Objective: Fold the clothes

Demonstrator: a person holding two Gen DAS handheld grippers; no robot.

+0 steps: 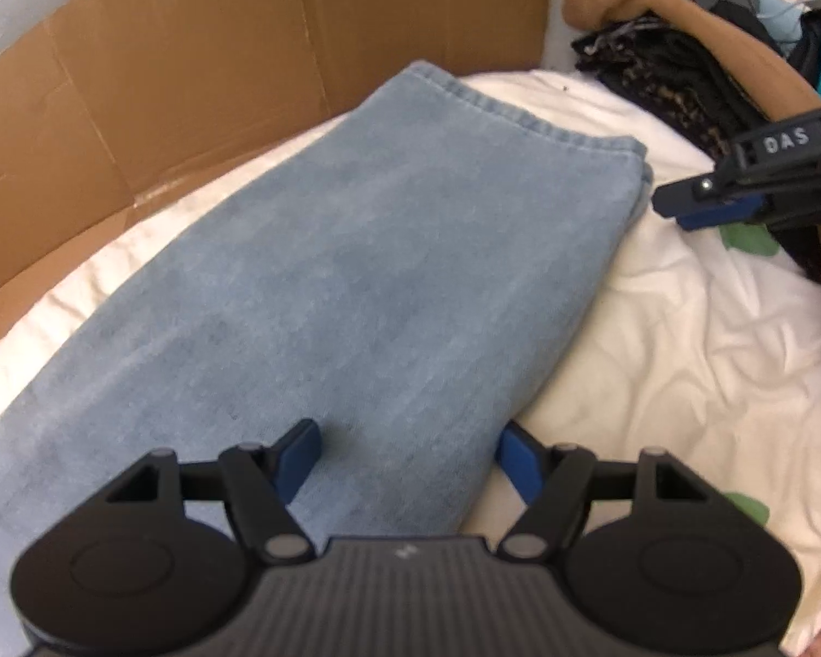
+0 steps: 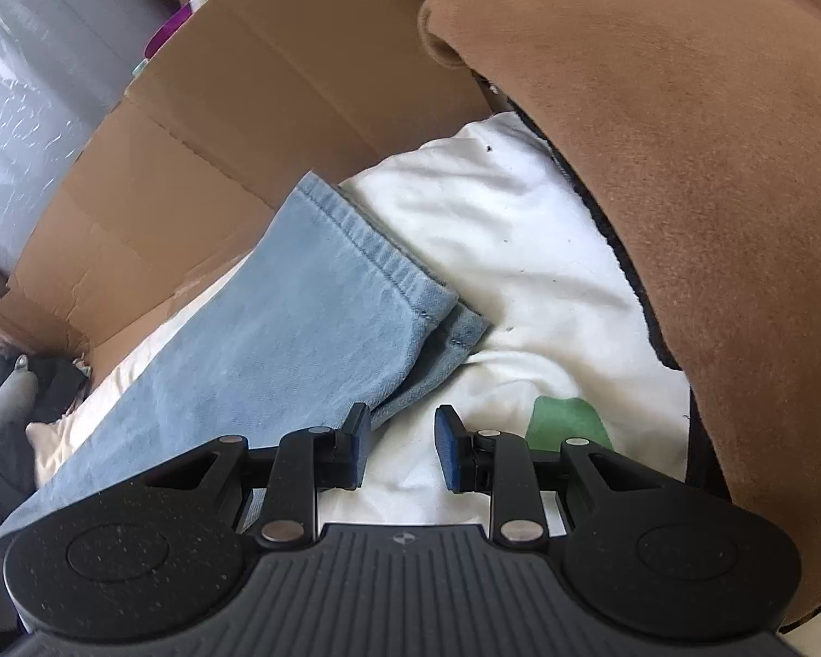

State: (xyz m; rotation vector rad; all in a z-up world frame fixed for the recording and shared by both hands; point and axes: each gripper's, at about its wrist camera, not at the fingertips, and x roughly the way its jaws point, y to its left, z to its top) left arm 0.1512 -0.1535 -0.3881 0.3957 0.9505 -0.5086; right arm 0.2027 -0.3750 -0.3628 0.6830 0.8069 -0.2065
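White bedsheet point(image 1: 684, 383), creased cotton with green leaf prints, serving as work surface and spread across the whole bed. Brown corrugated cardboard panel point(image 1: 191, 82), stiff and scored with fold lines, standing along the far side of the bed. Tan fleece garment point(image 2: 684, 164), soft napped pile with a dark lining at its edge, draped over a heap of dark patterned clothes point(image 1: 657, 71) at the right. Light blue denim jeans point(image 1: 356, 274), faded and soft-looking, laid lengthwise on the sheet with one leg stacked on the other; stitched hems point(image 2: 377, 252) toward the cardboard, the lower hem peeping out slightly past the upper one. Left gripper point(image 1: 408, 451), black frame with blue rubber pads, spread wide over the near stretch of denim, gripping nothing; whether the pads touch the cloth cannot be told. Right gripper point(image 2: 402, 449), same make, partly parted with only bare sheet between the pads, its left pad just beside the edge of the lower leg, grasping nothing; in the left wrist view it sits just beside the hem corner. Handling note, as a judgement: the legs appear aligned and the lengthwise fold comes next; a clean result calls for pinching both denim layers together at the hem corners, lifting evenly, and carrying the hems over toward the waist end so the thick seams do not skew or bunch.
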